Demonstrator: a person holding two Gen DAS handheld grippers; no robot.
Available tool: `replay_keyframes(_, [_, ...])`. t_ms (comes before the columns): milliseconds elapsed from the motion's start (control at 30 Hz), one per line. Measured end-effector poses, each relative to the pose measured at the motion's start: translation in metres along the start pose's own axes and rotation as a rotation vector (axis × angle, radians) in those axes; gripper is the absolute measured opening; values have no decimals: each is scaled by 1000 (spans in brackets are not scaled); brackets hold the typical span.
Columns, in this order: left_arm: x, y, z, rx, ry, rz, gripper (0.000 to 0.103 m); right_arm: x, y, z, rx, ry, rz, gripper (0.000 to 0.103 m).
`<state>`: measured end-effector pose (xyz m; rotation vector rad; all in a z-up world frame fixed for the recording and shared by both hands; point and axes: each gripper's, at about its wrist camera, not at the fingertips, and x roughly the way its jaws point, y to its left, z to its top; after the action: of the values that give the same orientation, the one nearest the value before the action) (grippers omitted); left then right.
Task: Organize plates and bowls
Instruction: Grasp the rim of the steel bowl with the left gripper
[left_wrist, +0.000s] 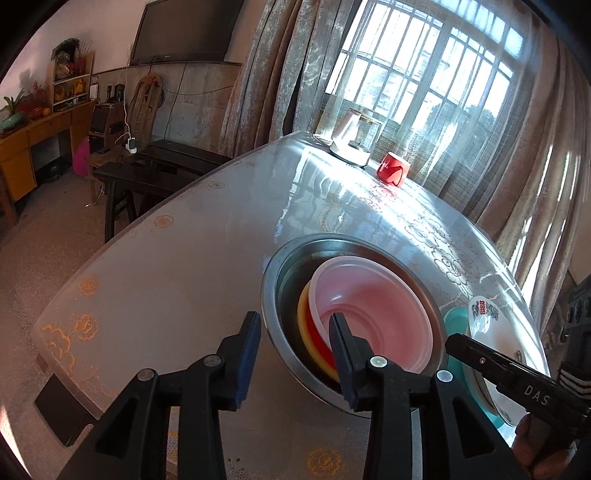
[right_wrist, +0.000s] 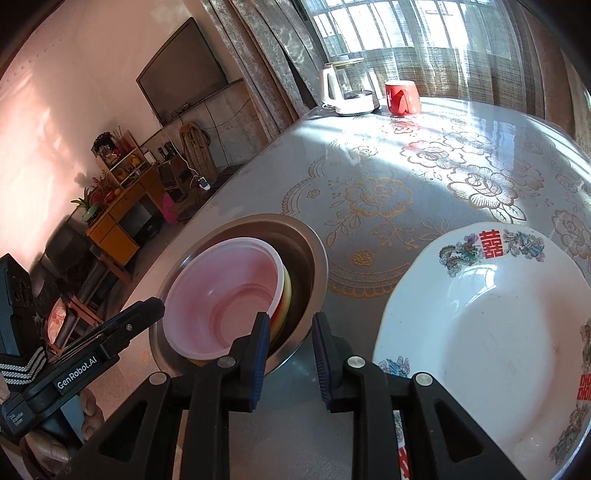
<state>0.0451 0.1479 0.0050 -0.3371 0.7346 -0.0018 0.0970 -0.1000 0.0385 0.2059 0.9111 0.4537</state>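
Observation:
A steel bowl stands on the table and holds a pink plastic bowl stacked on a red one and a yellow one. My left gripper is open, its jaws astride the steel bowl's near-left rim. A white plate with red characters lies to the right of the steel bowl, over a teal dish. My right gripper is open and empty, between the steel bowl and the white plate. The pink bowl shows there too.
A red mug and a white kettle stand at the table's far edge by the curtained window. The table has a floral cover. A dark bench and wooden cabinet stand off to the left.

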Motion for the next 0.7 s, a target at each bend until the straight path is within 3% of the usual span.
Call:
replay_keyframes(233, [2,19,-7,-36,44,-60,37,-1,-6,-5,8,2,-3,23])
replay_keyframes(700, [10,13,-4,28,61,-7,35,6,1,-1,-67,11,-39,24])
